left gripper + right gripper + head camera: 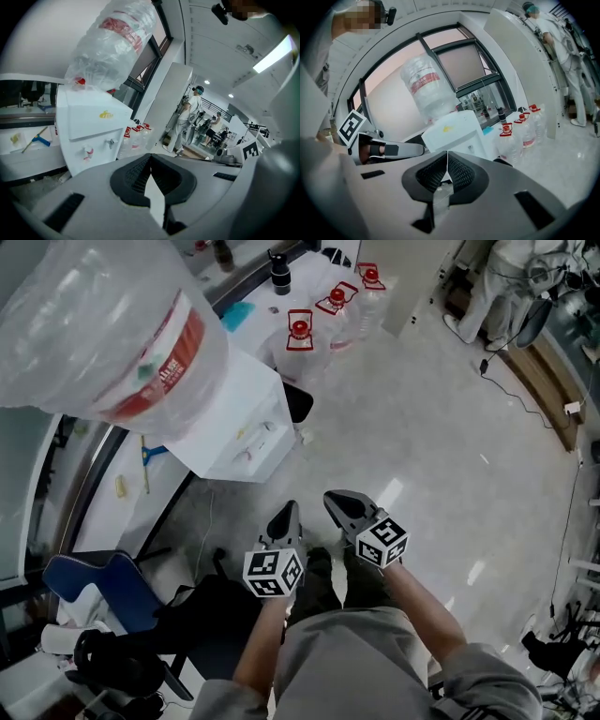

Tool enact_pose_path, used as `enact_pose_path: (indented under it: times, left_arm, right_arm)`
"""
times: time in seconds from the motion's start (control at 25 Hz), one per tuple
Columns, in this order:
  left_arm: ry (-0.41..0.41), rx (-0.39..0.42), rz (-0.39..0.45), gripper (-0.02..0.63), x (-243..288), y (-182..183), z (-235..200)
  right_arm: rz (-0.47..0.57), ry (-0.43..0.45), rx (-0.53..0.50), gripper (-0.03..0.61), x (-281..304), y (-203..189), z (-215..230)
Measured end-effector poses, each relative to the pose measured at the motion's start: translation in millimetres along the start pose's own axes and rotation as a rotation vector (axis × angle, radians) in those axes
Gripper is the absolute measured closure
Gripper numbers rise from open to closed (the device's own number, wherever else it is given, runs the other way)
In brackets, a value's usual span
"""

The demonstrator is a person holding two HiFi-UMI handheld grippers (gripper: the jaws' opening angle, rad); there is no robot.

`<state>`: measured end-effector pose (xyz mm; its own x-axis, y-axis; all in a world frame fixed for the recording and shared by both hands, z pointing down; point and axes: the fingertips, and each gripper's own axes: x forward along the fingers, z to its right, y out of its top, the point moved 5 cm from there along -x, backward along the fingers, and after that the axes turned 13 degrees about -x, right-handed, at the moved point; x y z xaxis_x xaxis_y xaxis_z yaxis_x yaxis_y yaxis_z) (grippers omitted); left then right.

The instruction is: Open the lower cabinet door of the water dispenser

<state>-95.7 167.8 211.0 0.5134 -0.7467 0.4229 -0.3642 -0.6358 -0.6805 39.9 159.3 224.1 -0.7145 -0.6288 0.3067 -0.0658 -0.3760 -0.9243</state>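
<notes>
The white water dispenser [239, 423] stands at upper left of the head view, with a big clear bottle [112, 334] upside down on top. Its lower cabinet door is hidden below the front edge. My left gripper [287, 515] and right gripper [336, 502] hang side by side above the floor, a short way in front of the dispenser, both shut and empty. The left gripper [150, 157] faces the dispenser [93, 124] and its two taps [87, 151]. From the right gripper [447, 154] I see the dispenser [457, 133] ahead and the left gripper's body [389, 150] beside it.
Several clear jugs with red caps [323, 315] stand on the floor right of the dispenser. A blue chair [103, 587] and a black bag [122, 657] sit at lower left. A person in white [187, 117] stands far off. Cables [525, 395] trail along the right wall.
</notes>
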Motion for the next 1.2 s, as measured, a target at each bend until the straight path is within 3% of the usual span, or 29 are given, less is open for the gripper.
enact_pose_path:
  times: [0.16, 0.36, 0.8, 1.2]
  left_arm:
    - [0.015, -0.001, -0.019, 0.604, 26.8, -12.5, -17.1]
    - [0.042, -0.010, -0.022, 0.604, 71.9, -27.8, -42.0]
    - [0.161, -0.085, -0.039, 0.604, 149.4, -64.5, -97.7]
    - [0.250, -0.157, -0.019, 0.604, 199.0, -85.0, -134.7]
  right_arm:
    - [-0.023, 0.032, -0.011, 0.566, 21.4, -22.4, 18.4]
    - [-0.089, 0.103, -0.136, 0.566, 55.7, -56.6, 47.6]
    - [-0.103, 0.160, -0.048, 0.566, 99.9, -121.2, 130.5]
    - [-0.139, 0.248, -0.096, 0.565, 144.9, -171.5, 196.1]
